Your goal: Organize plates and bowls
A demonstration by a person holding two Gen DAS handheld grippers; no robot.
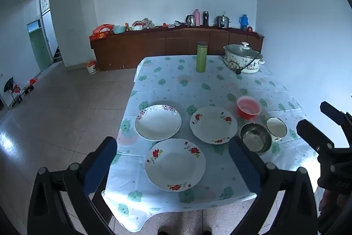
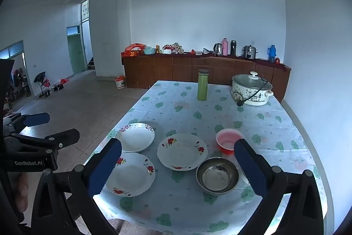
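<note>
Three white floral plates lie on the table: a near one (image 1: 175,164) (image 2: 130,173), a left one with a purple rim (image 1: 158,122) (image 2: 135,137), and a middle one (image 1: 213,124) (image 2: 182,151). To their right sit a steel bowl (image 1: 255,137) (image 2: 217,175), a red bowl (image 1: 249,107) (image 2: 228,140) and a small white bowl (image 1: 276,127). My left gripper (image 1: 173,166) is open, held above the near plate. My right gripper (image 2: 177,169) is open, held above the table's near edge and touching nothing. The white bowl is mostly hidden in the right wrist view.
A green flask (image 1: 201,56) (image 2: 202,85) and a lidded electric pot (image 1: 243,57) (image 2: 252,89) with a black cord stand at the table's far end. A flowered cloth (image 1: 176,89) covers the table. A wooden sideboard (image 1: 176,43) lines the back wall. Tiled floor lies to the left.
</note>
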